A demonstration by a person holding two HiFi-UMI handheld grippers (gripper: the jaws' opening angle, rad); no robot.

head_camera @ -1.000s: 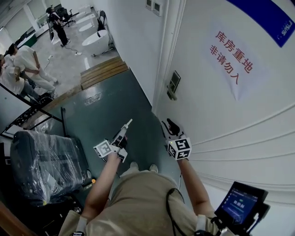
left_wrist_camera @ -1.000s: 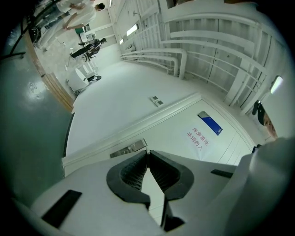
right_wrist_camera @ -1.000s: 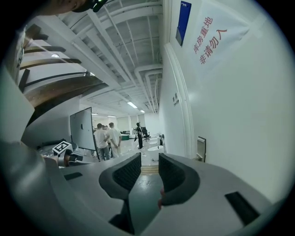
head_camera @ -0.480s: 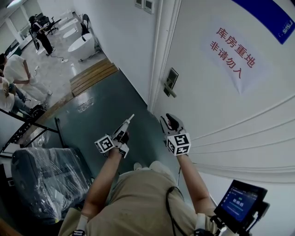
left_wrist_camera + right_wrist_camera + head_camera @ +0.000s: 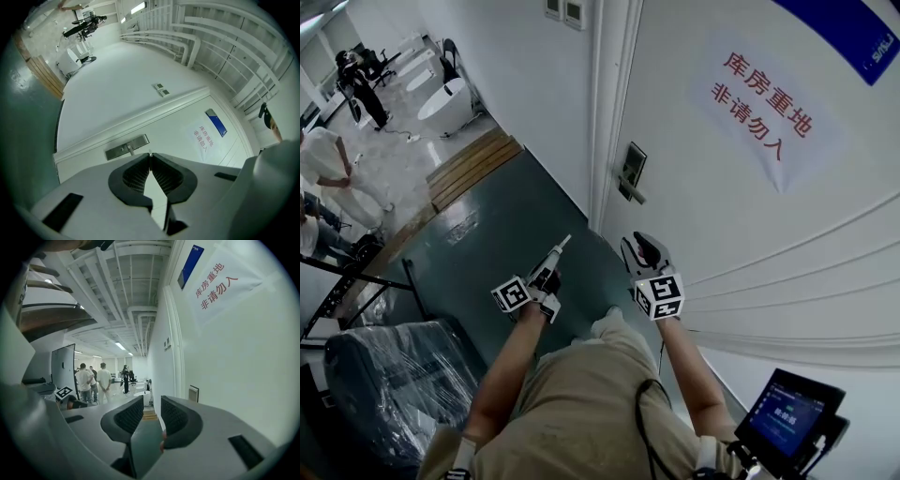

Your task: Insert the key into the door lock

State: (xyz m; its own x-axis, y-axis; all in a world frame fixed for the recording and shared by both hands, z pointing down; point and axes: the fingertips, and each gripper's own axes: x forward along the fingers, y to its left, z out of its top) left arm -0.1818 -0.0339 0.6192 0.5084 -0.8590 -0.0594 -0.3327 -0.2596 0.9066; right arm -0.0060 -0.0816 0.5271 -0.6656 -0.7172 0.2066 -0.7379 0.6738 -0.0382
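Your left claw (image 5: 563, 246), closed on the thin key (image 5: 150, 153), points at the door (image 5: 750, 234) with the lock (image 5: 628, 172) farther ahead, almost in line, while your right claw (image 5: 640, 248) is open and empty.

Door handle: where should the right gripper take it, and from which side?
Best take the door handle on its short lever, not the flat lock plate behind it: only the lever stands off the door, so jaws can close over it. Come straight at the door face with the right gripper, whose jaws are open and empty; the left gripper is shut.
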